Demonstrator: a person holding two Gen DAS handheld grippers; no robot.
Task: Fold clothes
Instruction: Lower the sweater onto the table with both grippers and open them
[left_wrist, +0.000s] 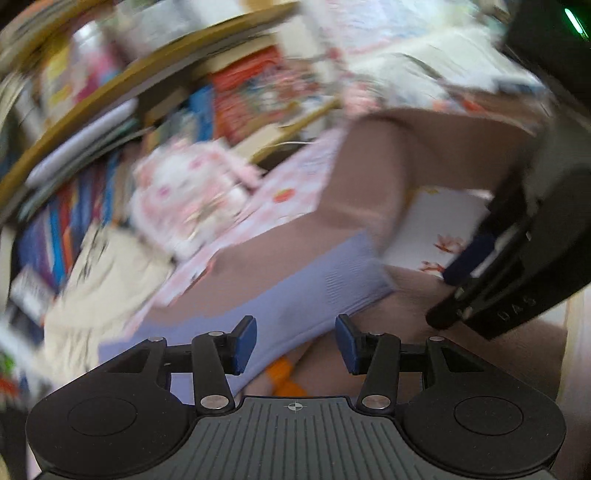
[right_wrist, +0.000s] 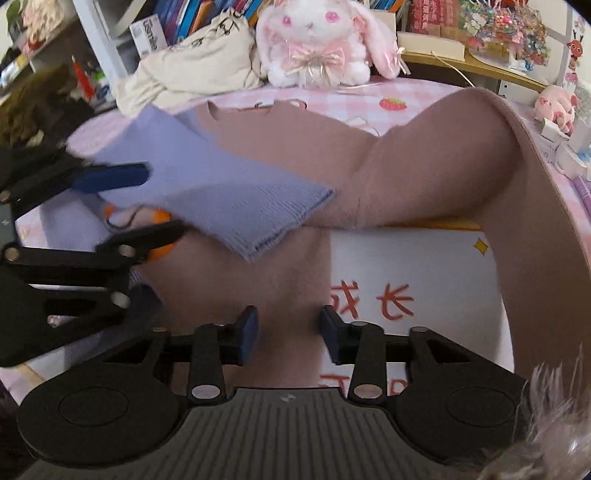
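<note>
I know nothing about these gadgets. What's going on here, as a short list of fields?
Activity: folding clothes on a pink checked bed cover
Main garment: brown-pink knit garment, partly lifted and draped
Lilac part: ribbed lilac knit lying over the brown-pink one
Left gripper: open, over the lilac knit
Right gripper: open, over brown-pink fabric
Background: white plush rabbit, cream cloth bag, bookshelves
Image quality: left view blurred

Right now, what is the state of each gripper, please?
Left gripper: open, holding nothing.
Right gripper: open, pink garment between its fingers, not clamped.
</note>
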